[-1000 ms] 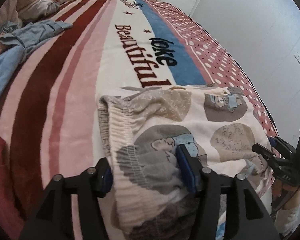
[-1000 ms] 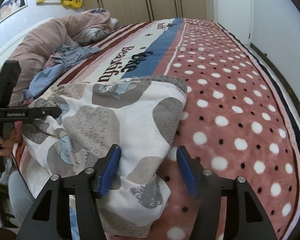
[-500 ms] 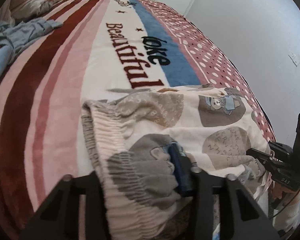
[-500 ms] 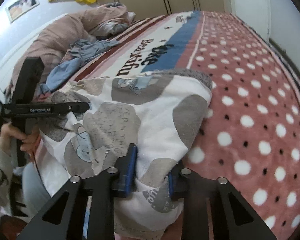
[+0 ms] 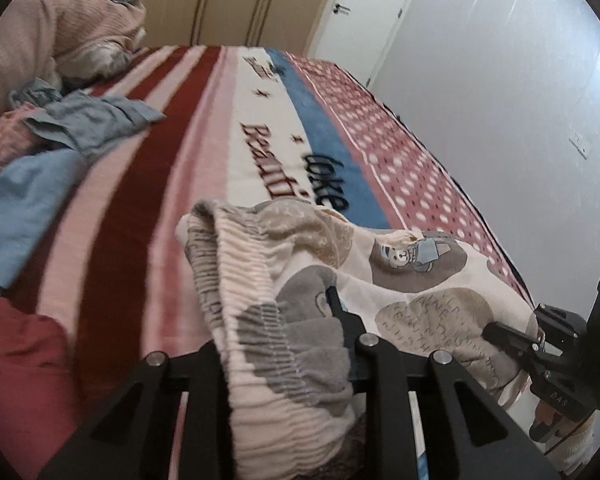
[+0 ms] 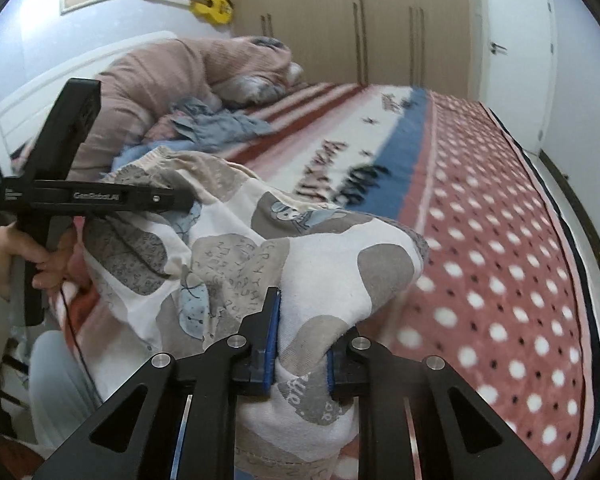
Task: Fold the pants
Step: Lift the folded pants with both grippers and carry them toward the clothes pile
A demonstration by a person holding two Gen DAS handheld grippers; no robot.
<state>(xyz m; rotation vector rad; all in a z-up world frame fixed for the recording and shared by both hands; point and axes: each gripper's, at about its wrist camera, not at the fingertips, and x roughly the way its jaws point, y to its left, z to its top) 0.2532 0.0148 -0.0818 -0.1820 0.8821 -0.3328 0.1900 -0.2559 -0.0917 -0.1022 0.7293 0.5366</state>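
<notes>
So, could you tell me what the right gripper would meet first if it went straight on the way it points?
Probably the pants bunched ahead of the right gripper, whose jaws have just closed on them; depth beyond is unclear.

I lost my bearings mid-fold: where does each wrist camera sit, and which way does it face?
Left wrist: on the left gripper, shut on the cream bear-print fleece pants at the ribbed waistband, facing up the striped blanket; the right gripper shows.
Right wrist: on the right gripper, shut on the pants' other end; the left gripper and hand show.
Shared: pants, blanket, each other's gripper.
</notes>
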